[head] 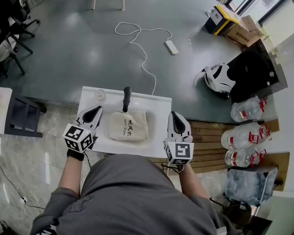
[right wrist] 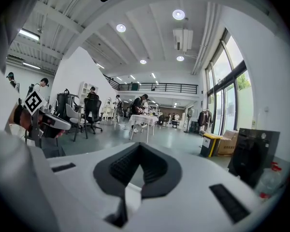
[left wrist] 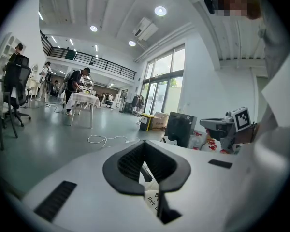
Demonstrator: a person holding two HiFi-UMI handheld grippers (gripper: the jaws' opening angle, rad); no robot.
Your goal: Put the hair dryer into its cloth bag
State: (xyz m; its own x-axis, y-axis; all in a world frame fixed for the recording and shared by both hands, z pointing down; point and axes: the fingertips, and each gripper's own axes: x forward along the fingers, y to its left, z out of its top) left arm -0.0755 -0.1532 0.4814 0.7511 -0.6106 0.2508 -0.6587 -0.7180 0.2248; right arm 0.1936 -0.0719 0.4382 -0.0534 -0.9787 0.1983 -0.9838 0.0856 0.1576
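I hold my left gripper (head: 93,113) and right gripper (head: 176,122) nearly level over the white table (head: 159,102), one on each side of the cloth bag (head: 129,126), forearms stretched forward. Both pairs of jaws are pressed together with nothing between them. The hair dryer (head: 126,99) juts dark from the bag's far edge.

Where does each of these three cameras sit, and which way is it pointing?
Head view: on the person's head, looking steeply down at the white table, cloth bag and hair dryer; shows both forearms, the torso, left gripper and right gripper.
Left gripper view: on the left gripper, looking along its shut jaws over the cloth bag into the hall.
Right gripper view: on the right gripper, looking along its shut jaws into the hall.
Shared: each gripper view catches the other gripper at its edge.
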